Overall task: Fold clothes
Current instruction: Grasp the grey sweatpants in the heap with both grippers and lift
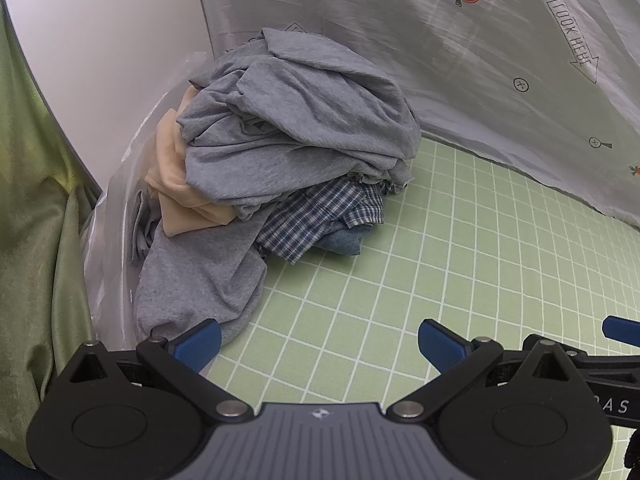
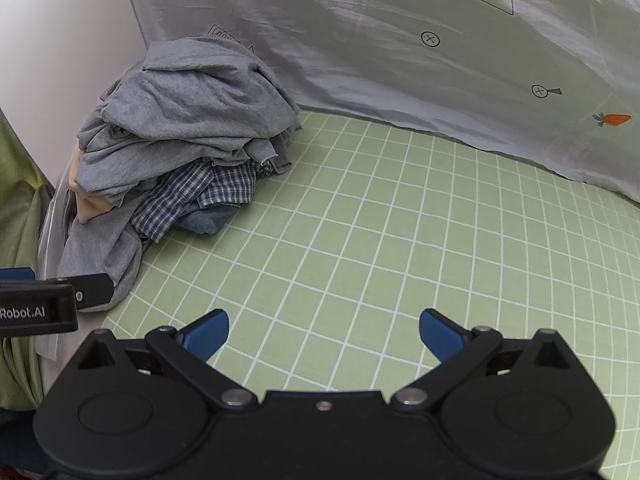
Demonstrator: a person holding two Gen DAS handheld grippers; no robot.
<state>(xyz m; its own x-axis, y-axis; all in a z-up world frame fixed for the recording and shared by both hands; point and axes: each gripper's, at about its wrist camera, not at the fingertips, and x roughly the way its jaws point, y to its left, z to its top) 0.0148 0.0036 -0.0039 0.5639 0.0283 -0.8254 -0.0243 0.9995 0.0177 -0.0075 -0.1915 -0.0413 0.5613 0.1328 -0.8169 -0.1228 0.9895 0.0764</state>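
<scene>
- Left wrist view: your left gripper hangs with its blue fingers spread wide and nothing between them, low over the green gridded mat.
- Just ahead on the left sits the pile of clothes, unfolded: a grey garment crumpled on top, a peach piece at the side, a blue checked shirt and a bit of denim poking out below.
- A grey sleeve or hem trails from the heap toward your left finger and lies just beside it; I cannot tell if they touch.
- Right wrist view: your right gripper is likewise parted and empty, over bare mat, well apart from the pile.
- Nothing lies spread or folded on the mat, so by my reading the task has barely begun; every garment is left to do.
- Behind hangs a grey printed sheet.
</scene>
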